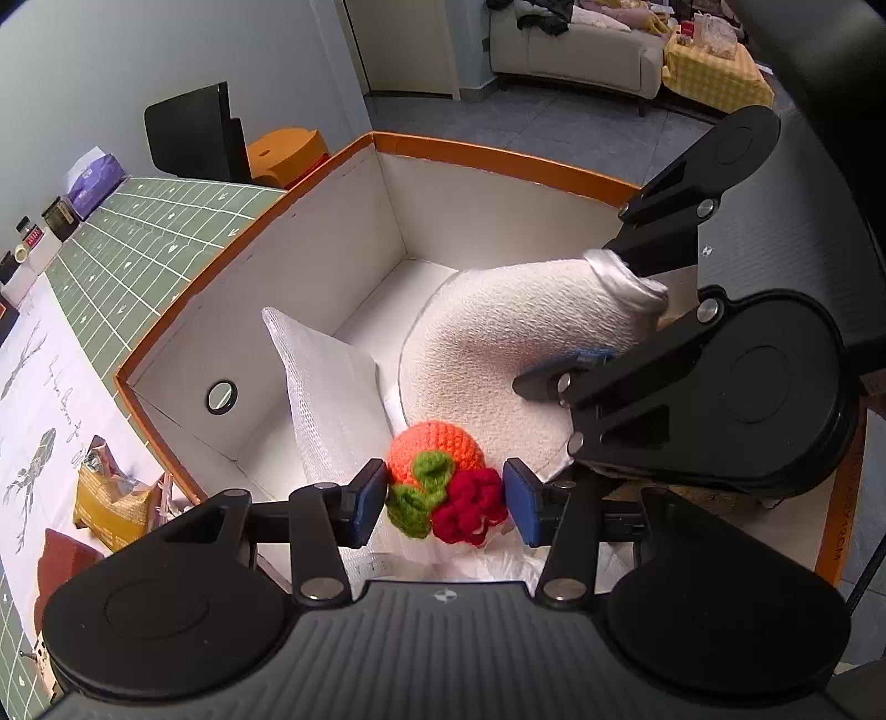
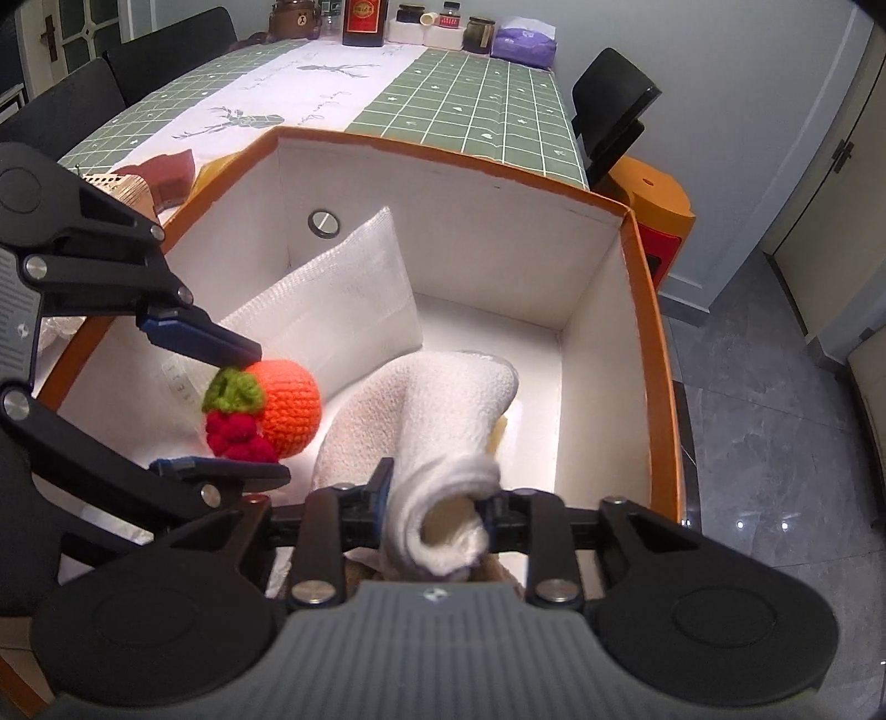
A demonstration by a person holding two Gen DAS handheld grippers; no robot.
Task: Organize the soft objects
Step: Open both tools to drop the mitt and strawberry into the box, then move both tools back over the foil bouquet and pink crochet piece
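Note:
An orange-rimmed white box [image 1: 498,158] [image 2: 653,343] stands on the table's edge. My left gripper [image 1: 446,501] [image 2: 246,410] is shut on a crocheted orange fruit with green leaves and red berries [image 1: 443,482] [image 2: 266,412], held over the box's near side. My right gripper [image 2: 437,512] [image 1: 603,310] is shut on the end of a rolled white towel [image 2: 443,421] [image 1: 509,343], whose other end rests on the box floor. A white mesh pillow [image 1: 326,382] [image 2: 343,293] leans against the box's wall.
A green grid tablecloth [image 2: 476,105] with a white runner covers the table. Jars, a bottle and a purple tissue pack [image 2: 523,44] stand at its far end. A yellow snack bag [image 1: 108,498] lies beside the box. An orange stool [image 2: 659,199] and black chair [image 2: 609,105] stand nearby.

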